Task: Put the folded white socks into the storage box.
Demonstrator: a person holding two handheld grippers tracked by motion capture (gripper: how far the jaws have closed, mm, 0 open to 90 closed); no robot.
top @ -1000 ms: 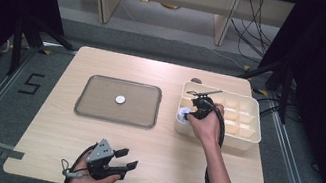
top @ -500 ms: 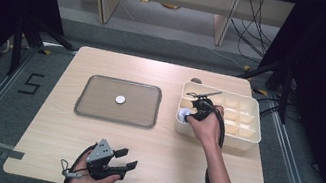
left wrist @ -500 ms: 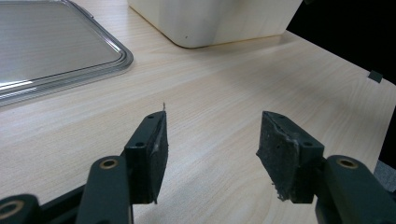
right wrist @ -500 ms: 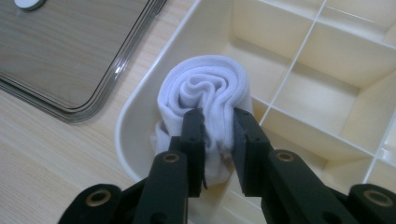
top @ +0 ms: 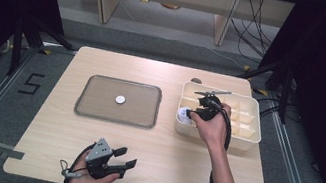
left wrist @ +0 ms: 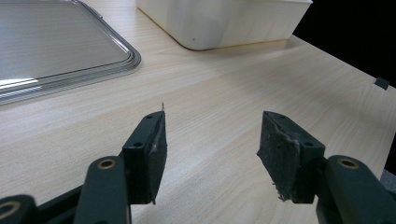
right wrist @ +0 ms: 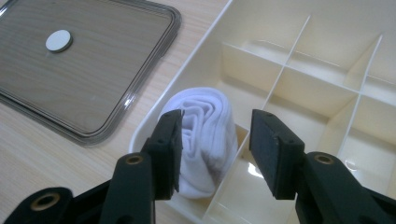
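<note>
Right gripper [right wrist: 215, 149]: just opened over sock [right wrist: 205, 140] in box [top: 249, 137] (near-left compartment); left gripper [left wrist: 210, 154]: wide, empty.

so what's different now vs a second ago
The right gripper has just opened its fingers over the rolled white cloth, which sits in a corner compartment of the divided box. The pads no longer press on it. The left gripper, the tray and the white disc stayed put.
</note>
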